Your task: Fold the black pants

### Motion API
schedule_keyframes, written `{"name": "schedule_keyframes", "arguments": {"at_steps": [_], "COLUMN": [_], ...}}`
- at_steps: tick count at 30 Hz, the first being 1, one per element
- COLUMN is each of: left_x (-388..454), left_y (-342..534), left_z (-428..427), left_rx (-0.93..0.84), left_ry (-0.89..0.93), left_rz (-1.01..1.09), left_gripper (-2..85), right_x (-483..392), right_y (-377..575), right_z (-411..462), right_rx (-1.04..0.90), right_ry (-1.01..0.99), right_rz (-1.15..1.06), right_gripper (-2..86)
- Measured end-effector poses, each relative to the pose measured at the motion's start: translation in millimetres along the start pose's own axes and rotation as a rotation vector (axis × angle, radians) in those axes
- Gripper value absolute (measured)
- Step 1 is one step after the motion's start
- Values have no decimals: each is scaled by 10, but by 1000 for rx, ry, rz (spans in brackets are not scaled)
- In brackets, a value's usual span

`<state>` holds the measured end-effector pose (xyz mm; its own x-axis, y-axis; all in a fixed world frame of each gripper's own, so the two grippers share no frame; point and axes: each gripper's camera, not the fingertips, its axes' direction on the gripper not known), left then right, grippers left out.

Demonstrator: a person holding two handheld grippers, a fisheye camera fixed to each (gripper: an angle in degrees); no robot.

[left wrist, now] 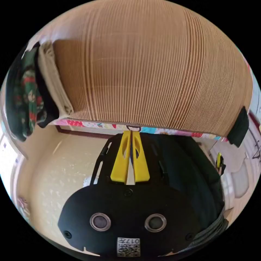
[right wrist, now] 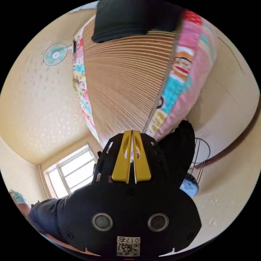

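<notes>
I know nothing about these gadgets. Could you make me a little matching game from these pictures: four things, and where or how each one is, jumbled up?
Things:
1. tan ribbed woven mat
2. round teal fan
3. folded beige cloth
4. yellow plastic left tongs

Place or state:
A. against a cream speckled surface
B. pressed together
C. spread over the cartoon-print bedding
D. beside a green patterned garment

Pairs: 1-C, 2-A, 3-D, 4-B

- Ahead of my left gripper (left wrist: pixel 131 133), the ribbed mat (left wrist: pixel 141 68) lies open.
- Folded clothes (left wrist: pixel 51 78) block one edge; black pants (left wrist: pixel 187 168) hang alongside.
</notes>
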<state>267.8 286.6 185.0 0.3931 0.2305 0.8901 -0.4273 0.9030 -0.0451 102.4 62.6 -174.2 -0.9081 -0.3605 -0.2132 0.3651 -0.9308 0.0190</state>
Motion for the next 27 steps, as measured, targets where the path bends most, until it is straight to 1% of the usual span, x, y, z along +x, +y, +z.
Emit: {"name": "schedule_keyframes", "arguments": {"at_steps": [1, 2, 3, 4, 6, 7, 9, 10, 11, 12, 13, 15, 16, 17, 19, 20, 21, 22, 23, 25, 26, 27], "left_x": [-212, -285, -359, -350, -227, -98, 111, 224, 264, 300, 289, 230, 168, 124, -181, -291, -547, -850, -1007, -1727, -1912, -2268], "left_y": [187, 280, 452, 601, 777, 871, 965, 978, 977, 999, 1040, 1127, 1219, 1269, 1473, 1528, 1638, 1749, 1804, 2054, 2119, 2244], "left_z": [-45, -47, -4, 98, 342, 562, 914, 1061, 1091, 1084, 1026, 910, 826, 788, 676, 654, 623, 607, 605, 618, 628, 658], "left_rx": [81, 121, 194, 250, 289, 285, 240, 201, 191, 208, 254, 340, 417, 456, 608, 649, 727, 800, 834, 956, 981, 1022], "left_ry": [107, 162, 267, 359, 449, 480, 486, 448, 424, 380, 332, 266, 240, 233, 253, 269, 308, 352, 373, 439, 448, 456], "left_rz": [-63, -85, -107, -105, -80, -55, 7, 89, 138, 221, 263, 283, 293, 290, 220, 193, 127, 49, 10, -179, -229, -325], "left_gripper": [-5, -5, -6, -6, -6, -6, -5, -5, -5, -5, -4, -3, -2, -1, 6, 8, 15, 23, 27, 50, 55, 64], "right_x": [-163, -563, -1012, -1251, -2224, -2466, -3220, -3355, -3550, -3643, -3649, -3429, -3330, -3120, -2868, -2723, -2568, -2493, -2350, -2166, -2057, -1959], "right_y": [-143, -407, -601, -669, -716, -664, -250, -105, 214, 557, 718, 1207, 1277, 1341, 1252, 1128, 1046, 1027, 1017, 1011, 991, 963], "right_z": [104, 297, 457, 528, 773, 827, 1010, 1052, 1137, 1229, 1279, 1513, 1591, 1783, 2147, 2420, 2662, 2757, 2903, 3068, 3175, 3275], "right_rx": [-35, -91, -123, -131, -133, -124, -52, -24, 42, 117, 153, 277, 293, 286, 138, -5, -120, -161, -210, -232, -236, -228], "right_ry": [7, 38, 85, 110, 198, 219, 293, 308, 326, 322, 310, 165, 120, 42, 15, 53, 79, 81, 80, 100, 127, 143], "right_rz": [-56, -185, -315, -382, -664, -738, -992, -1046, -1146, -1243, -1287, -1398, -1409, -1412, -1343, -1254, -1207, -1199, -1190, -1171, -1152, -1138], "right_gripper": [4, 4, 4, 4, 4, 4, 5, 5, 5, 5, 5, 5, 5, 4, 4, 4, 4, 4, 4, 4, 4, 4]}}
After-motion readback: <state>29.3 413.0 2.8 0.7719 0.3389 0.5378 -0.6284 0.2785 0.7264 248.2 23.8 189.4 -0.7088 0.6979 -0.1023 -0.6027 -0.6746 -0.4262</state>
